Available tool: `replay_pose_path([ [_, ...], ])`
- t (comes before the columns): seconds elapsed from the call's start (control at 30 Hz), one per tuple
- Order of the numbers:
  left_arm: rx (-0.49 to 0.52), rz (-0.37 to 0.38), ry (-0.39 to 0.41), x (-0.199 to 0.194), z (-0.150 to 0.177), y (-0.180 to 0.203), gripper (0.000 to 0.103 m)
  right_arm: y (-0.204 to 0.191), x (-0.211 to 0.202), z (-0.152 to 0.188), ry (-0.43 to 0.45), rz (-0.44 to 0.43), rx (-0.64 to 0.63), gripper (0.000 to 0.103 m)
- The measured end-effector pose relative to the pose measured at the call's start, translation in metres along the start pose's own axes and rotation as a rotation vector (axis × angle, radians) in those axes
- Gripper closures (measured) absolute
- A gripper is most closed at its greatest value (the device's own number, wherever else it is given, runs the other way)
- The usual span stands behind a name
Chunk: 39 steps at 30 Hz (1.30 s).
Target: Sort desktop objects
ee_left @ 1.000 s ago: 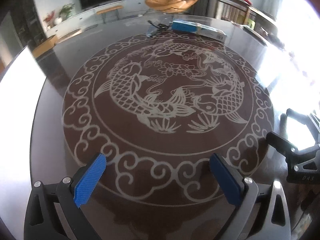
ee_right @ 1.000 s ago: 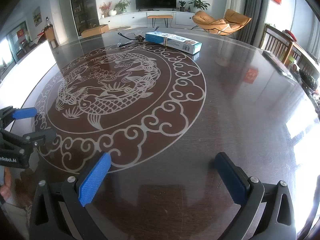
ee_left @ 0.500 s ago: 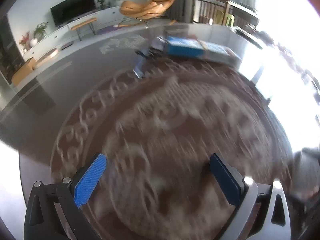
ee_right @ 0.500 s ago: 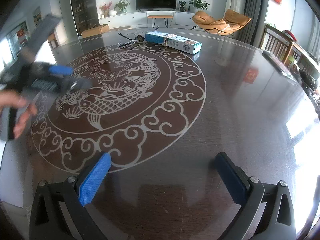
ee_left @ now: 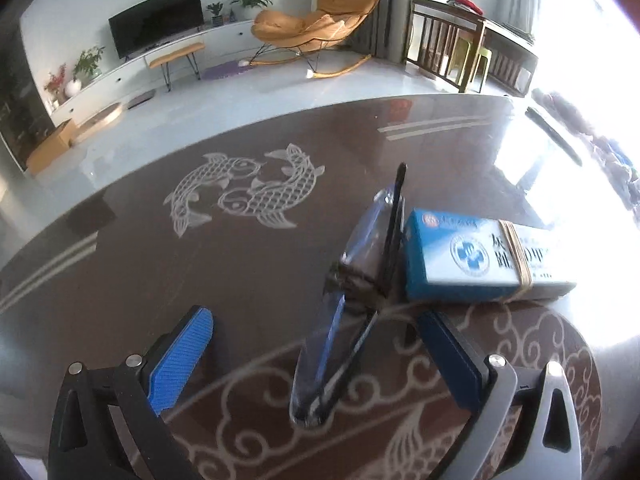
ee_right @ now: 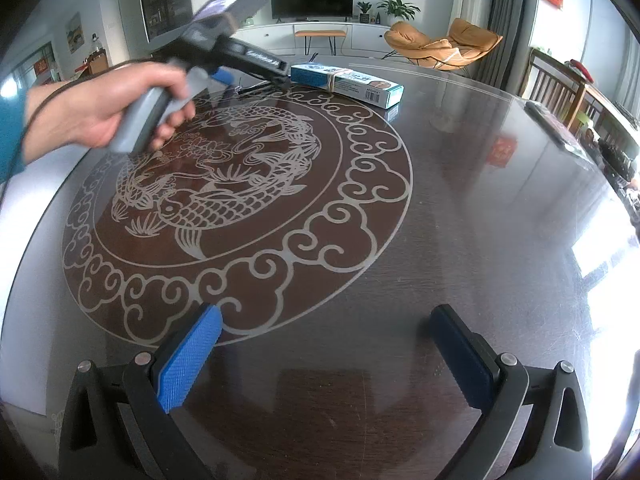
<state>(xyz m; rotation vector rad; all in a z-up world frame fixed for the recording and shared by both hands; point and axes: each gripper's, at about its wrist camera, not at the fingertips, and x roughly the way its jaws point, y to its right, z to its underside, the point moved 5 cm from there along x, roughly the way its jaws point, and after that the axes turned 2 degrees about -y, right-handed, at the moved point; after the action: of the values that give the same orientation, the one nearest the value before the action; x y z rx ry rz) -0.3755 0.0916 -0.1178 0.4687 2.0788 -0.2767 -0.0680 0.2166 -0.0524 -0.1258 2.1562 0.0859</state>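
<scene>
A pair of dark-framed glasses (ee_left: pixel 362 246) lies partly folded on the dark round table (ee_left: pixel 140 272), one temple sticking up. The nearest lens (ee_left: pixel 320 368) sits between the pads of my open left gripper (ee_left: pixel 316 344), which touch nothing. Just right of the glasses lies a blue and white box (ee_left: pixel 476 258) with a rubber band round it. In the right wrist view a hand (ee_right: pixel 116 108) holds the left gripper (ee_right: pixel 256 78) at the table's far side, by the box (ee_right: pixel 348 84). My right gripper (ee_right: pixel 324 344) hovers open and empty over the near table.
The table (ee_right: pixel 500 248) carries a pale fish and cloud pattern (ee_right: pixel 224 184). A dark flat remote-like object (ee_right: pixel 550 124) lies near its right edge. Wooden chairs (ee_right: pixel 560 80) stand beyond that edge. Strong window glare covers the right side in the left wrist view.
The left gripper has swept forward across the table from the near side to the glasses and box at the far side. The right gripper has stayed still.
</scene>
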Motion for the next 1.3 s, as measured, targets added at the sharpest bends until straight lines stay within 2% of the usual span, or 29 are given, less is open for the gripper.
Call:
replay_pose_path([
  [0.03,-0.004,-0.002,0.015,-0.003,0.000,0.000,0.014,0.000,0.000,0.000,0.000,0.000,0.000,0.000],
  [0.07,0.003,0.000,0.045,-0.009,0.001,0.001,0.039,0.000,0.000,0.000,0.000,0.000,0.000,0.000],
  [0.1,0.010,-0.001,0.055,-0.011,0.002,0.002,0.050,0.000,0.000,0.000,0.000,0.000,0.000,0.000],
  [0.13,0.017,-0.008,0.061,-0.015,0.005,0.004,0.066,0.000,0.000,0.000,0.000,0.000,0.000,0.000],
  [0.17,0.021,-0.015,0.060,-0.017,0.007,0.005,0.076,0.000,0.000,0.000,0.000,0.000,0.000,0.000],
  [0.27,0.035,-0.068,0.063,-0.027,0.021,0.006,0.078,0.000,0.000,0.000,0.000,0.000,0.000,0.000],
  [0.4,-0.073,-0.079,0.071,-0.051,0.064,-0.005,0.077,0.000,0.000,0.000,0.000,0.000,0.000,0.000],
  [0.63,-0.256,-0.138,0.082,-0.131,0.199,-0.014,0.078,0.000,0.000,0.000,0.000,0.000,0.000,0.000],
  [0.73,-0.310,-0.131,0.091,-0.160,0.251,-0.015,0.077,0.000,0.000,0.000,0.000,0.000,0.000,0.000],
  [0.8,-0.305,-0.125,0.089,-0.169,0.270,-0.015,0.065,0.000,0.000,0.000,0.000,0.000,0.000,0.000],
  [0.83,-0.285,-0.120,0.081,-0.171,0.273,-0.010,0.036,0.000,-0.001,0.000,0.000,0.000,0.000,0.000],
  [0.87,-0.261,-0.123,0.049,-0.168,0.274,-0.007,0.000,0.000,0.000,0.000,0.000,0.000,0.000,0.000],
  [0.9,-0.240,-0.129,0.002,-0.162,0.279,-0.002,0.000,0.001,-0.001,-0.001,0.000,0.000,0.000,0.000],
  [0.93,-0.206,-0.133,0.001,-0.162,0.278,0.002,0.000,0.000,0.000,0.000,0.000,0.000,0.000,0.000],
  [1.3,-0.206,-0.114,0.002,-0.160,0.273,0.001,0.000,0.001,-0.001,-0.001,0.000,0.000,0.000,0.000],
])
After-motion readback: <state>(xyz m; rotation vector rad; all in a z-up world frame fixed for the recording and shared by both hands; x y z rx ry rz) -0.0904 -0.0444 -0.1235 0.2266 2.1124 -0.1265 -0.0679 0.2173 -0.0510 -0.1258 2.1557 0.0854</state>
